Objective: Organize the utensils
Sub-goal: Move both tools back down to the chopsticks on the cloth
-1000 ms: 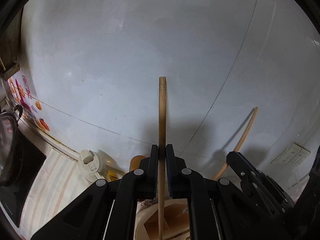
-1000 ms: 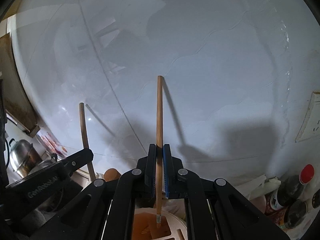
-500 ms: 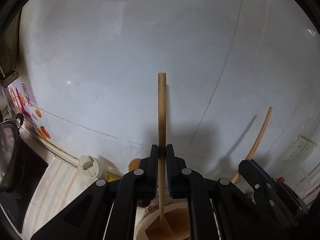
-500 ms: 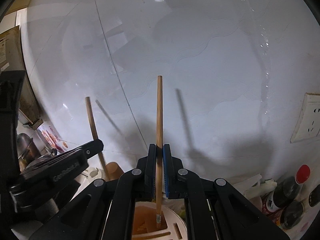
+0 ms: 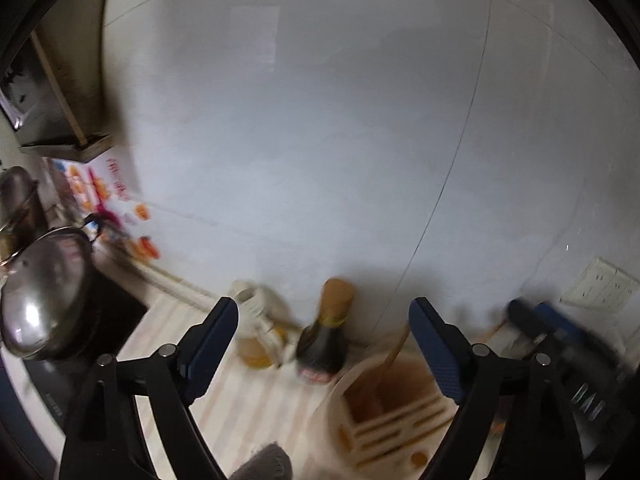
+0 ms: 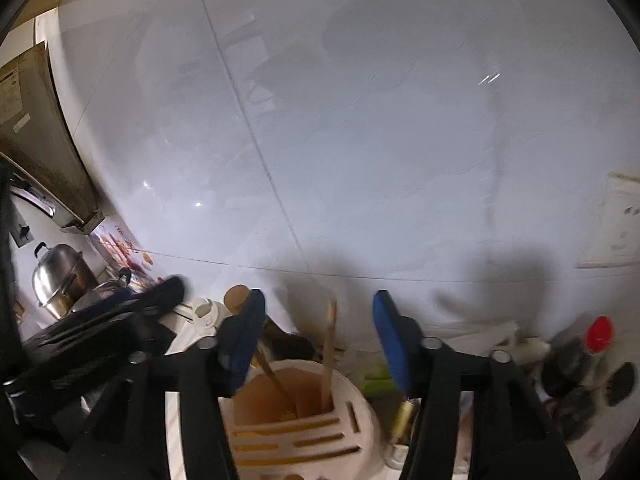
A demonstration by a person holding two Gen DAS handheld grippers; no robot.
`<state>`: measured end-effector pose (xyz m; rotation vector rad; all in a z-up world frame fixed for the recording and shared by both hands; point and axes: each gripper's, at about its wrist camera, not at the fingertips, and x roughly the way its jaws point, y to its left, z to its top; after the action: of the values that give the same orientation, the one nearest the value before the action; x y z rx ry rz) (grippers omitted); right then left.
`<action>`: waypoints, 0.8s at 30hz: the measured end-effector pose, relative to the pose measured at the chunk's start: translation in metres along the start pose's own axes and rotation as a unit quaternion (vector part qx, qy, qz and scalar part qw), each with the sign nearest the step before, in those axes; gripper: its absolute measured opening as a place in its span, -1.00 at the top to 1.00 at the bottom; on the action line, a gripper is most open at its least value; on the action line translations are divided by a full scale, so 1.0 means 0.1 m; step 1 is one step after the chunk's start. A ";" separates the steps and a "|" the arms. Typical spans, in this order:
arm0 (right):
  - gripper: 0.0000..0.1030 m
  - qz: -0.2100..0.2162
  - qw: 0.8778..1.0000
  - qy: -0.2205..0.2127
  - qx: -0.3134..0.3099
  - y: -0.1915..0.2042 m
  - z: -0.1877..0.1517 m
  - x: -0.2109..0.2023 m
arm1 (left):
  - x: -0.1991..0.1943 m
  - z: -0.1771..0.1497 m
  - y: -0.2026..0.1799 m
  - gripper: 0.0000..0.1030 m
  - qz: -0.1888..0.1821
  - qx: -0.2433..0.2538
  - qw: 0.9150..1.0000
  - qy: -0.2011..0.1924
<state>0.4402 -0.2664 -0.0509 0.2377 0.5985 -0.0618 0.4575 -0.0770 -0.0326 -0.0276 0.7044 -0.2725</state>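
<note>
A cream utensil holder (image 6: 352, 390) with slots stands below my right gripper (image 6: 318, 332), which is open and empty. Two wooden chopsticks stand in its round compartment: one upright (image 6: 329, 352), one leaning left (image 6: 276, 380). In the left wrist view the holder (image 5: 340, 400) sits low right of centre with a chopstick (image 5: 394, 350) leaning in it. My left gripper (image 5: 324, 340) is open and empty above the counter. The right gripper (image 5: 560, 344) shows blurred at the right there; the left gripper (image 6: 120, 320) shows at the left of the right wrist view.
A dark sauce bottle with a tan cap (image 5: 326, 340) and a white jar (image 5: 256, 320) stand by the tiled wall. Steel pots (image 5: 44, 292) sit on a stove at left. Dark bottles with a red cap (image 6: 580, 348) stand right. A wall socket (image 5: 600, 288) is at right.
Both grippers opened and let go of their chopsticks, which now stand in the holder. Both grippers have tilted down and drawn back; the left view is blurred by motion.
</note>
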 end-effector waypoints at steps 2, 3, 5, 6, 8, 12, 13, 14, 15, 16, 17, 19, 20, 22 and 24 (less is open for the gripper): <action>-0.18 -0.016 1.000 0.010 0.002 -0.04 -0.01 -0.15 | -0.11 -0.11 0.05 -1.00 0.009 0.003 1.000 0.005; -0.22 -0.022 1.000 0.014 0.003 -0.05 -0.03 -0.20 | -0.16 -0.17 0.06 -1.00 0.019 0.005 1.000 0.003; -0.52 -0.044 0.999 0.023 0.008 -0.11 -0.08 -0.34 | -0.27 -0.33 0.08 -1.00 0.034 0.013 0.999 0.005; -0.59 -0.046 0.999 0.026 0.010 -0.13 -0.11 -0.40 | -0.31 -0.42 0.09 -1.00 0.037 0.015 0.999 0.012; -0.74 -0.064 0.997 0.034 0.015 -0.20 -0.24 -0.55 | -0.34 -0.57 0.10 -1.00 0.036 0.016 0.999 0.024; -0.80 -0.085 0.995 0.053 0.025 -0.37 -0.53 -0.78 | -0.37 -0.94 0.11 -1.00 0.040 0.019 0.997 0.056; -0.80 -0.089 0.994 0.062 0.030 -0.46 -0.65 -0.85 | -0.34 -1.02 0.14 -1.00 0.042 0.021 0.997 0.063; -0.80 -0.093 0.992 0.072 0.034 -0.48 -0.74 -0.86 | -0.33 -1.14 0.12 -1.00 0.045 0.026 0.996 0.074; -0.80 -0.094 0.991 0.090 0.041 -0.54 -0.89 -0.89 | -0.32 -1.25 0.10 -1.00 0.048 0.032 0.995 0.078; -0.80 -0.096 0.989 0.103 0.046 -0.56 -0.98 -0.89 | -0.31 -1.39 0.08 -1.00 0.049 0.038 0.994 0.089; -0.80 -0.100 0.986 0.120 0.053 -0.61 -1.12 -0.88 | -0.27 -1.52 0.06 -1.00 0.052 0.045 0.992 0.102; -0.80 -0.112 0.978 0.161 0.068 -0.69 -1.47 -0.80 | -0.16 -1.81 0.03 -1.00 0.065 0.061 0.988 0.125; -0.80 -0.115 0.973 0.184 0.077 -0.75 -1.68 -0.76 | -0.10 -1.94 0.01 -1.00 0.068 0.070 0.985 0.140; -0.77 -0.111 0.962 0.232 0.096 -0.86 -2.06 -0.64 | 0.04 -2.21 -0.03 -1.00 0.077 0.089 0.978 0.174; -0.57 -0.106 0.950 0.274 0.109 -0.95 -2.37 -0.53 | 0.19 -2.49 -0.07 -1.00 0.079 0.108 0.968 0.210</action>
<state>0.2539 -0.3021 -0.2301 0.4094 1.1738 -0.2773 0.3094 -0.0722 -0.2335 0.3010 1.0894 -0.2023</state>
